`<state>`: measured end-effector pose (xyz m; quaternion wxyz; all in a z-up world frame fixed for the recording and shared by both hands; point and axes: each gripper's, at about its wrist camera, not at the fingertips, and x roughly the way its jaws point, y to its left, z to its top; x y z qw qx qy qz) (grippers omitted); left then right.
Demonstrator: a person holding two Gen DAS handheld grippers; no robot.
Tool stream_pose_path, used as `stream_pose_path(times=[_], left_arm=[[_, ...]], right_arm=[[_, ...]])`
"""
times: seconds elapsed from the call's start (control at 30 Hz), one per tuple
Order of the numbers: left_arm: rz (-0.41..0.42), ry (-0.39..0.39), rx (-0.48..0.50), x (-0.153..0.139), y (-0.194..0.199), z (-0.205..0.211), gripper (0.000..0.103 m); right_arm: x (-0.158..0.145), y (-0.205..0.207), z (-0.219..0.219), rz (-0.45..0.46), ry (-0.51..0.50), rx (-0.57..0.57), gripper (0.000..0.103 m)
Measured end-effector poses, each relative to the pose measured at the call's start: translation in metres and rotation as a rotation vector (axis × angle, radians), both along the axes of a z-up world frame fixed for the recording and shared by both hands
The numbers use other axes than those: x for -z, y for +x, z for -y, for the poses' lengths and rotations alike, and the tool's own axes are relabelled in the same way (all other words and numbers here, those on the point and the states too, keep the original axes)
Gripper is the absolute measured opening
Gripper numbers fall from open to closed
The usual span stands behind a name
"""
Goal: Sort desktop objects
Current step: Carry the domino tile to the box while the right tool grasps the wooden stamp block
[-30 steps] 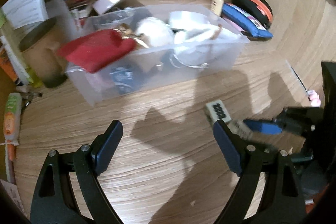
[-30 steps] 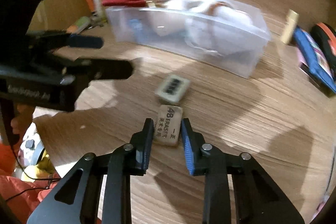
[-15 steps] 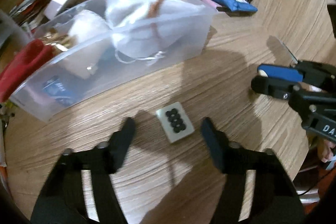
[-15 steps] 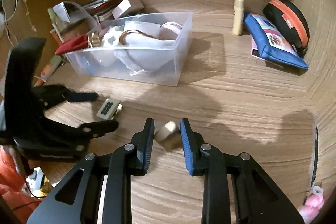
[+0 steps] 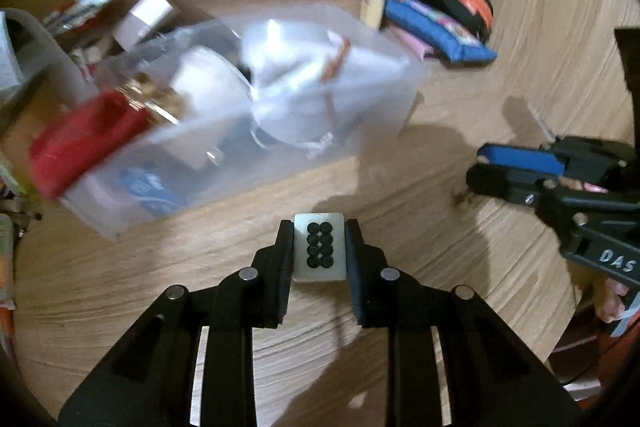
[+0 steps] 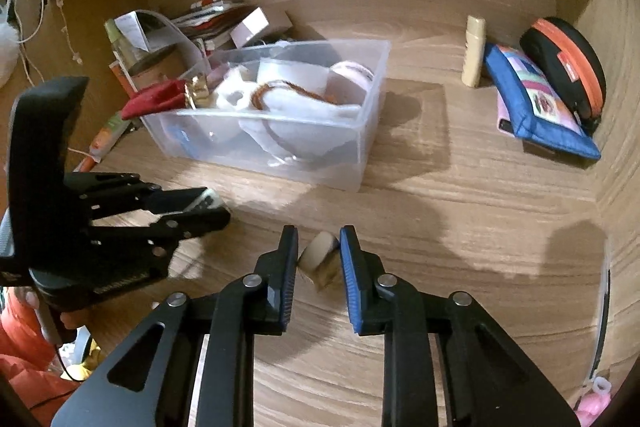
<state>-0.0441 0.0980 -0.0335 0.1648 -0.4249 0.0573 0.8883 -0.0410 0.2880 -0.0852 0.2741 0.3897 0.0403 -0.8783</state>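
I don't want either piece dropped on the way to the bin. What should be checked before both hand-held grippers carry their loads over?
1. Left hand-held gripper shut on the tile: ok, a finger presses each long side.
2. Tile square in the grip: ok, dots face up and it sits centred.
3. Right hand-held gripper shut on the eraser: ok, but the eraser sits tilted.
4. Eraser clear of the desk: cannot tell from this angle.
5. Room in the bin: not ok at the near end, where white cloth is heaped; the far right corner looks freer.
6. Path to the bin: ok, bare wood lies between.
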Motion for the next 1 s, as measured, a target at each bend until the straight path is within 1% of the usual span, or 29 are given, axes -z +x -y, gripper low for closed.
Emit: stream_pose_path(times=[0.33, 0.5, 0.6, 0.63, 0.67, 0.73, 0.83, 0.93, 1.0], left_arm=[[-0.140, 0.086, -0.054, -0.055, 0.015, 0.028, 0.024], [-0.186, 0.126, -0.070, -0.074, 0.008, 0.035, 0.024], [-0.212, 0.137, -0.079, -0.085, 0.005, 0.042, 0.024], [-0.221, 0.138, -0.084, -0.089, 0.002, 0.044, 0.024], [-0.227, 0.141, -0.086, -0.091, 0.001, 0.046, 0.024], [-0.236, 0.151, -0.093, -0.097, -0.005, 0.051, 0.024], [-0.238, 0.162, -0.105, -0.100, -0.017, 0.056, 0.024], [-0.225, 0.165, -0.120, -0.097, -0.030, 0.060, 0.024], [-0.215, 0.160, -0.128, -0.094, -0.037, 0.060, 0.024]], right_arm=[[-0.036, -0.001, 0.009, -0.094, -0.036, -0.009, 0.019], [-0.057, -0.006, 0.011, -0.146, -0.071, -0.002, 0.019], [-0.067, -0.012, 0.012, -0.163, -0.099, 0.001, 0.019], [-0.070, -0.013, 0.013, -0.169, -0.107, 0.003, 0.016], [-0.073, -0.015, 0.014, -0.173, -0.115, 0.001, 0.012], [-0.079, -0.020, 0.016, -0.179, -0.137, -0.001, 0.012], [-0.083, -0.028, 0.021, -0.196, -0.133, -0.001, 0.012], [-0.079, -0.041, 0.029, -0.181, -0.107, 0.004, 0.012], [-0.073, -0.047, 0.029, -0.149, -0.106, 0.000, 0.012]])
